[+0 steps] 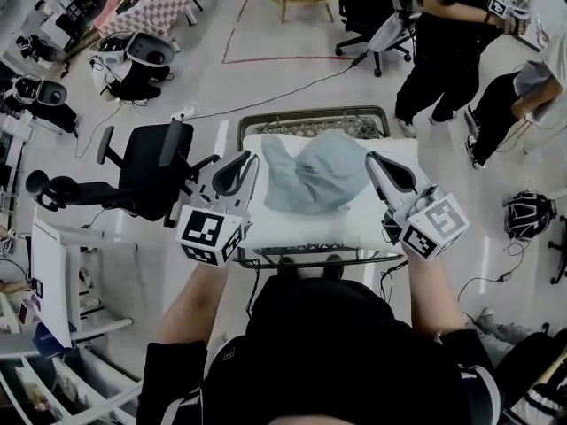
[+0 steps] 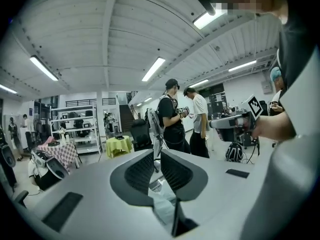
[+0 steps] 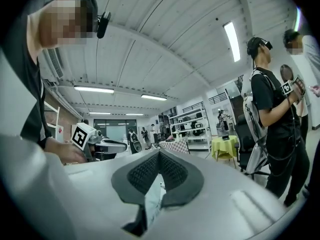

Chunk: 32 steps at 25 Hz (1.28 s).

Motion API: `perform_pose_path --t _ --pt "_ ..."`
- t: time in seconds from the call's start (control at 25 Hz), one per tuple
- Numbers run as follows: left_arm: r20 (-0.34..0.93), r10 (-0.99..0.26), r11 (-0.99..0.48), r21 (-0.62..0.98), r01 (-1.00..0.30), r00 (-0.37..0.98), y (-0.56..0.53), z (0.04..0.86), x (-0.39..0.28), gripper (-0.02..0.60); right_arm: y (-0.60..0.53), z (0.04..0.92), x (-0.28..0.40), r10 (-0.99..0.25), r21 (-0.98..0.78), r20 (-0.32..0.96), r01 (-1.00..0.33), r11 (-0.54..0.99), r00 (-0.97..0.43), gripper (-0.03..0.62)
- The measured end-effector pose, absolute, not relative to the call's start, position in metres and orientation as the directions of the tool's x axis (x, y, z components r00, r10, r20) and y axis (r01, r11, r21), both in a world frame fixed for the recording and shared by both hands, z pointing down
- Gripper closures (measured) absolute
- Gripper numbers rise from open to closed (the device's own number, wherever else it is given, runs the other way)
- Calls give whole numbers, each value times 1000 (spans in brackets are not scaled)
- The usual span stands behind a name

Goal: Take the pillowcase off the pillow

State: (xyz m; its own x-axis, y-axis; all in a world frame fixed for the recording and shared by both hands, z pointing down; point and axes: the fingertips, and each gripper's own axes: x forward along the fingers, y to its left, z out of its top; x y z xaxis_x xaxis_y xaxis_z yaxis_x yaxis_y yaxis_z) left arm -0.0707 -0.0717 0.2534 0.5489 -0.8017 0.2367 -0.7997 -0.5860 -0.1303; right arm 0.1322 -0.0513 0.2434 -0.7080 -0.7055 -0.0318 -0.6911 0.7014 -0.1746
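Pillowcase (image 1: 314,180): your left gripper (image 1: 250,159) and right gripper (image 1: 372,159) both pinched tight on its cloth, above pillow (image 1: 301,230). Lift evenly, hold pinch until it clears pillow.

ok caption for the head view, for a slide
The left gripper and right gripper each pinch an edge of the bunched light blue pillowcase over the white pillow on a wire cart.

Cart (image 1: 312,113) mostly under pillow (image 1: 306,230), bystanders (image 1: 443,51) cut off
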Motion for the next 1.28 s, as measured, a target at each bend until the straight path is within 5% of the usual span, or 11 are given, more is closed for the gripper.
perform_pose_path --t 0.36,0.8,1.28 --pt "155 -881 -457 -31 -889 447 -61 251 -102 575 -45 240 172 -779 -209 -67 -755 621 -623 586" --pt "231 -789 -591 -36 -806 569 -15 296 -108 575 2 250 128 -817 -204 3 -800 564 -577 586" --pt "235 -803 -561 10 -828 548 13 301 -131 575 22 249 92 -790 -165 11 -780 604 -614 587"
